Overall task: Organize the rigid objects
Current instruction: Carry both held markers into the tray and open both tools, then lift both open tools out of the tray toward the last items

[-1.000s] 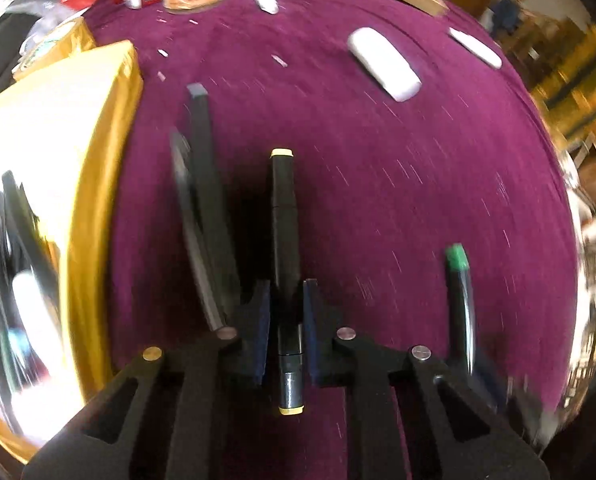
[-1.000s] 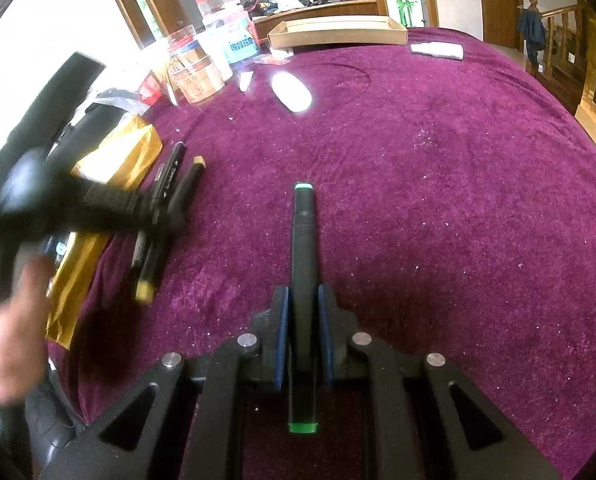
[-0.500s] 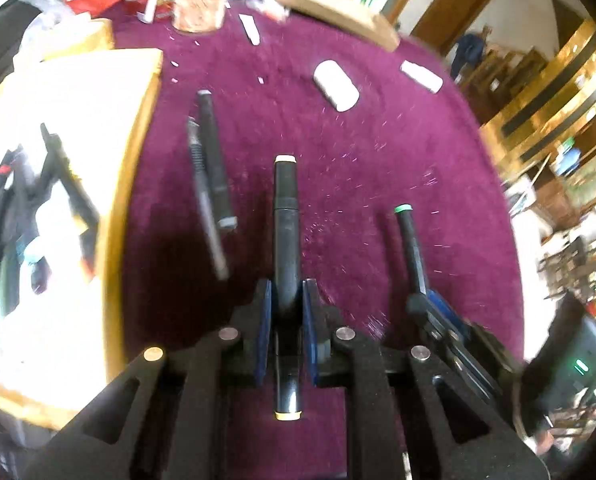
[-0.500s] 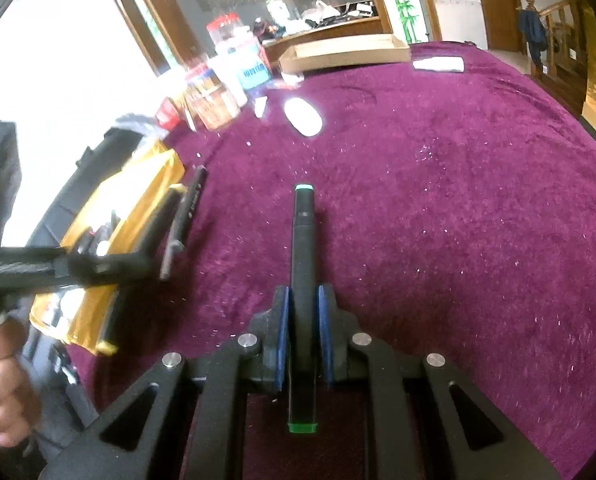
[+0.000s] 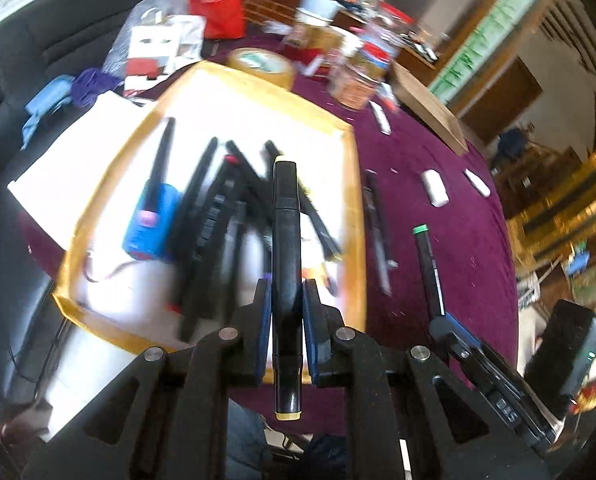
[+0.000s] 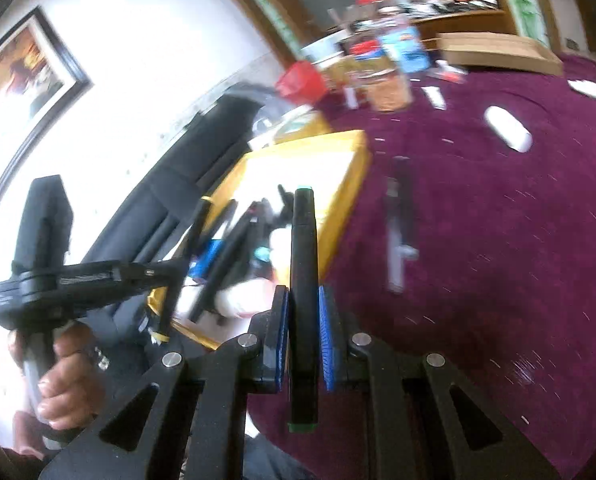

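Markers heaped in gold tray | left gripper grips yellow-capped marker | right gripper grips green-capped marker

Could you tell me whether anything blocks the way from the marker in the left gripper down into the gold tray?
No barrier shows. The marker hangs over the open tray, but pens already crowd its floor below.
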`<action>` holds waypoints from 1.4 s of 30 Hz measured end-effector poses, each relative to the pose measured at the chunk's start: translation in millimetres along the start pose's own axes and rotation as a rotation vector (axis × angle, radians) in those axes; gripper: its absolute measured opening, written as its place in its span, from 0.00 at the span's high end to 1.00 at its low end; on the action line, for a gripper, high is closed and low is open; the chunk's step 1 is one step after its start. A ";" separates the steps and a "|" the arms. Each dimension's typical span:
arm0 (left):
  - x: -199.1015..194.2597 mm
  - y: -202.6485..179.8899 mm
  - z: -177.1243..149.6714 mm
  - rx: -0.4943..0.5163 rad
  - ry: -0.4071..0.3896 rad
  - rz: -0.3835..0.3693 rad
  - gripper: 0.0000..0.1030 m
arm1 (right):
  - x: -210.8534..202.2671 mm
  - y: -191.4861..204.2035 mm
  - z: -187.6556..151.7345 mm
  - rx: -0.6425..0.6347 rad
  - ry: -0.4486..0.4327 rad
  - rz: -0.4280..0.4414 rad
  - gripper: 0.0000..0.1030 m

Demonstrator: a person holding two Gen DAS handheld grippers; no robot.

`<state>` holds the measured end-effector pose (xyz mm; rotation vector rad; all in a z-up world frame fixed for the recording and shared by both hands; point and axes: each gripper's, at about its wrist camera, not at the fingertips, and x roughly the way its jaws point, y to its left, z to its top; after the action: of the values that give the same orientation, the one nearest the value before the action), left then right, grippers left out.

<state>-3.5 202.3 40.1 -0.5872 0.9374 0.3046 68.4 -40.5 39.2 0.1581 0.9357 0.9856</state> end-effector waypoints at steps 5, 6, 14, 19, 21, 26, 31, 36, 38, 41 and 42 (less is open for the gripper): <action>13.4 14.6 12.9 -0.028 0.002 0.010 0.88 | 44.6 26.1 21.8 -0.058 0.061 -0.003 0.87; 17.7 15.2 14.8 -0.025 0.002 0.014 0.88 | 54.7 27.3 25.8 -0.054 0.079 0.003 0.87; 35.5 24.2 16.8 -0.022 0.027 0.024 0.88 | 116.8 28.0 53.3 -0.062 0.182 -0.015 0.87; 37.6 24.1 18.1 -0.005 0.035 0.007 0.88 | 144.5 31.7 64.9 -0.101 0.210 -0.040 0.87; 37.9 24.2 18.9 0.007 0.037 0.002 0.88 | 149.3 33.3 65.5 -0.107 0.217 -0.038 0.87; 36.2 28.1 20.6 0.013 0.036 -0.009 0.88 | 157.5 34.4 62.2 -0.119 0.227 -0.044 0.87; 39.2 34.9 24.1 -0.014 0.029 -0.005 0.88 | 156.0 33.9 62.3 -0.108 0.225 -0.041 0.86; 34.1 36.7 20.0 -0.035 0.016 -0.016 0.75 | 134.7 33.8 59.9 -0.098 0.188 0.004 0.62; 29.2 33.7 16.8 -0.033 0.001 -0.008 0.68 | 118.2 32.2 57.5 -0.091 0.159 0.018 0.62; 18.3 23.3 9.9 -0.011 -0.032 0.024 0.68 | 86.5 23.6 49.6 -0.063 0.113 0.049 0.62; 14.4 18.5 7.1 -0.001 -0.043 0.031 0.68 | 74.4 17.9 45.5 -0.048 0.096 0.053 0.62</action>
<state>0.4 221.3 25.1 -0.5651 0.9059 0.3444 106.1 39.8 31.5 0.0963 0.9987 1.0712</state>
